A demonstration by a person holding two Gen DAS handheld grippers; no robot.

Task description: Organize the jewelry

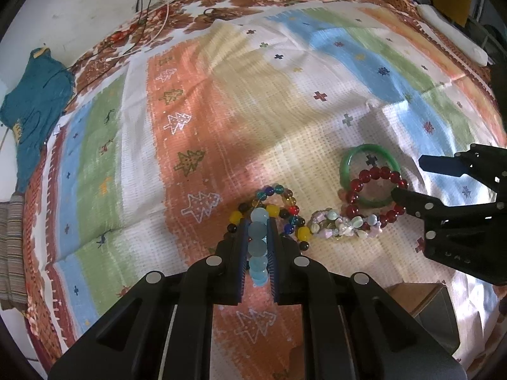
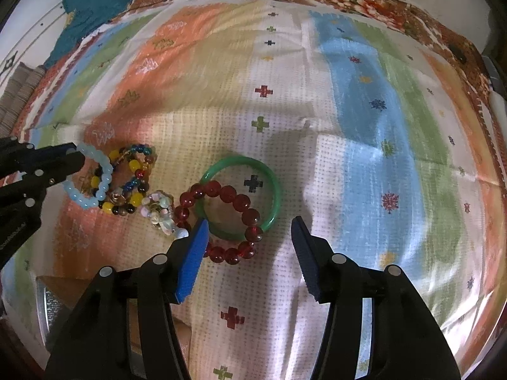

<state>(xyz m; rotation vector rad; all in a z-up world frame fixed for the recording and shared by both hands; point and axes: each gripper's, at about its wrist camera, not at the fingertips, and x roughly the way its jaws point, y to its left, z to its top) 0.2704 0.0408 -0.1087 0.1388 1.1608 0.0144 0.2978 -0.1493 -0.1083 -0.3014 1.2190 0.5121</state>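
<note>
My left gripper (image 1: 258, 221) is shut on a light blue bead bracelet (image 1: 257, 243), pinched edge-on between its blue pads. Beneath it lie a yellow-and-black bead bracelet (image 1: 302, 232) and a multicoloured glass bead bracelet (image 1: 279, 190). To their right rests a pastel stone bracelet (image 1: 342, 224), then a red bead bracelet (image 2: 242, 201) lying across a green bangle (image 2: 240, 160). My right gripper (image 2: 249, 221) stands open over the near side of these two. Its left finger covers part of the red beads and its pads press on nothing. The right wrist view shows the left gripper (image 2: 76, 155) holding the blue bracelet (image 2: 104, 171).
Everything lies on a striped, patterned cloth (image 1: 221, 110) spread over a floral sheet. A cardboard box with a grey edge (image 2: 54, 288) sits at the near side. A teal garment (image 1: 35, 101) lies at the far left, and thin cables (image 1: 149, 9) run along the far edge.
</note>
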